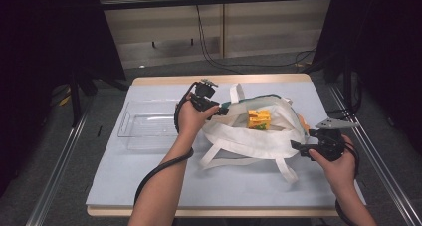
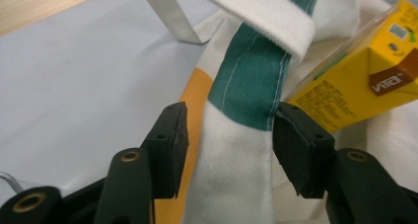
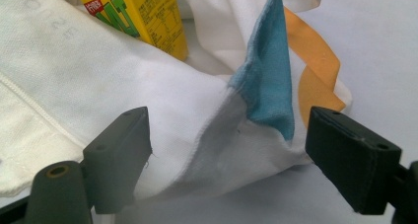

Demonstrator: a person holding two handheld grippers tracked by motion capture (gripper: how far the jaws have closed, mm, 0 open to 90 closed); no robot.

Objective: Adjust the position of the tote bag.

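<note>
A white tote bag (image 1: pixel 249 137) lies open on the table with a yellow drink carton (image 1: pixel 259 119) inside it. My left gripper (image 1: pixel 222 110) is at the bag's left rim. In the left gripper view, the left gripper (image 2: pixel 231 114) is open, and a fold of the bag (image 2: pixel 231 184) with a green stripe runs between its jaws; the carton (image 2: pixel 355 86) lies just beyond. My right gripper (image 1: pixel 297 146) is at the bag's right corner. In the right gripper view, the right gripper (image 3: pixel 229 121) is wide open around the white and blue corner of the bag (image 3: pixel 74 86), with the carton (image 3: pixel 143 17) behind.
A clear plastic tray (image 1: pixel 144 124) sits on the pale mat (image 1: pixel 149 176) left of the bag. The bag's white handles (image 1: pixel 234 161) trail toward the front edge of the table. Cables run across the floor behind the table.
</note>
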